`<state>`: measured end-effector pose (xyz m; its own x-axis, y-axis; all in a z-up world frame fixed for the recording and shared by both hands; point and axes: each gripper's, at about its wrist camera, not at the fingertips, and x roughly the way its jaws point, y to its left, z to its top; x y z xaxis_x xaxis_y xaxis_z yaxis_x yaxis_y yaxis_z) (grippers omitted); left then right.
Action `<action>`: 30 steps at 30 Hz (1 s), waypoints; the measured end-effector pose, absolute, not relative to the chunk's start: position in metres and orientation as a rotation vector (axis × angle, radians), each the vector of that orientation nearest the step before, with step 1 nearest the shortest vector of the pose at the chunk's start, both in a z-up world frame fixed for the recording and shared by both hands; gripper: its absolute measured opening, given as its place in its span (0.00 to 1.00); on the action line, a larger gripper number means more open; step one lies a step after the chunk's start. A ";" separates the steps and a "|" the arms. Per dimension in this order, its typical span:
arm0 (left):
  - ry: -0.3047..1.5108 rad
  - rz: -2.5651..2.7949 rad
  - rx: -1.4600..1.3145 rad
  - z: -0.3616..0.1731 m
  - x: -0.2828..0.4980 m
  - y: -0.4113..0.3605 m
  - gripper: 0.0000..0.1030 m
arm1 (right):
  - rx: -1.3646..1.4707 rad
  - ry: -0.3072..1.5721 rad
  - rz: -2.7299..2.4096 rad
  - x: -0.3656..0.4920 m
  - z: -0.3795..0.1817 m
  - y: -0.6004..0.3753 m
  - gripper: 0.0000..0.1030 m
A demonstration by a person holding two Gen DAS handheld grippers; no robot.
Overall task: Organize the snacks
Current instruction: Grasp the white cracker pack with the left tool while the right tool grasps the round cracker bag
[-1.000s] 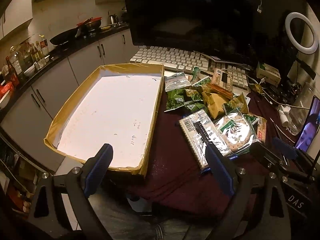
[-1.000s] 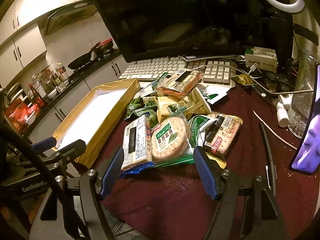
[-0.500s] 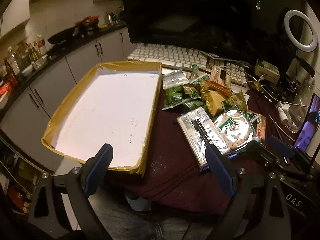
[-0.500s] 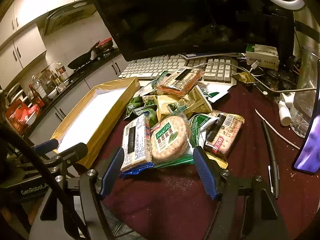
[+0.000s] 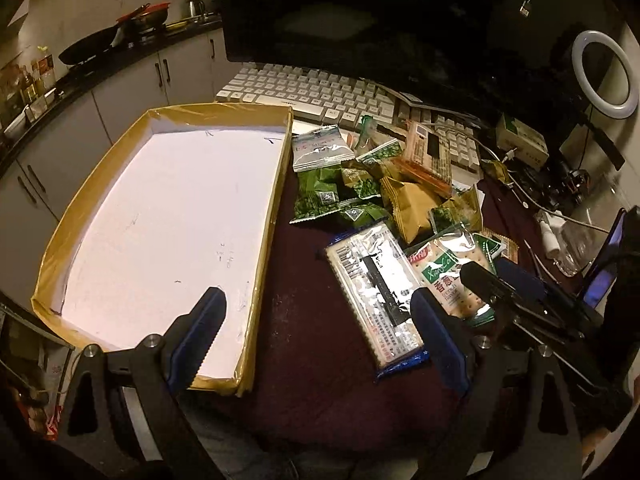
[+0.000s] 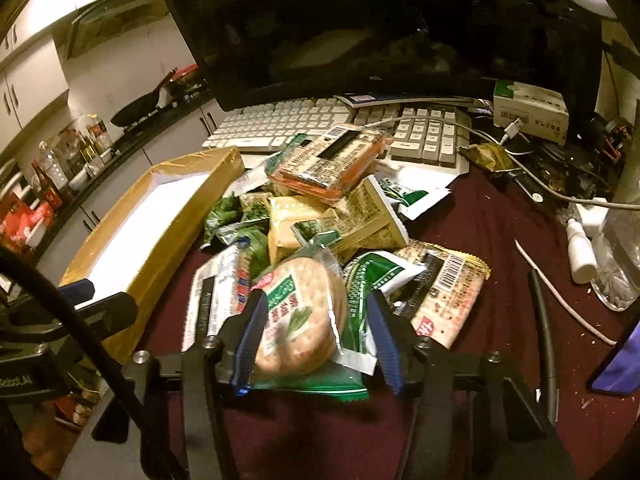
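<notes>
Right wrist: cracker pack point(image 6: 300, 316) lengthwise between jaws

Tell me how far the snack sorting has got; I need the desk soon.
Nothing looks sorted yet: the taped box shows only its white floor. In hand: the right gripper has just been closing around the round cracker pack; whether its pads press yet is unclear. The left gripper is open over the cloth, holding nothing. Left: the whole snack pile beside the box.

Snack packets point(image 6: 320, 216) heaped beside empty, probably cardboard tray point(image 5: 264, 216).
</notes>
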<state>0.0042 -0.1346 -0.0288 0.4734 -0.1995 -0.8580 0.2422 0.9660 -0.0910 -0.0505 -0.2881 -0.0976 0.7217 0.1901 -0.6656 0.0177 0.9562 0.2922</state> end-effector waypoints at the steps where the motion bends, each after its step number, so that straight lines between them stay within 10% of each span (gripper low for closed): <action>1: 1.043 -0.267 0.052 -0.031 0.004 -0.137 0.90 | 0.281 0.766 0.096 -0.052 -0.099 -0.287 0.45; 11: 1.080 -0.347 0.111 -0.050 0.020 -0.186 0.90 | 0.269 0.711 0.092 -0.074 -0.102 -0.287 0.25; 30: 1.108 -0.374 0.065 -0.048 0.025 -0.167 0.63 | 0.283 0.656 0.093 -0.086 -0.084 -0.297 0.39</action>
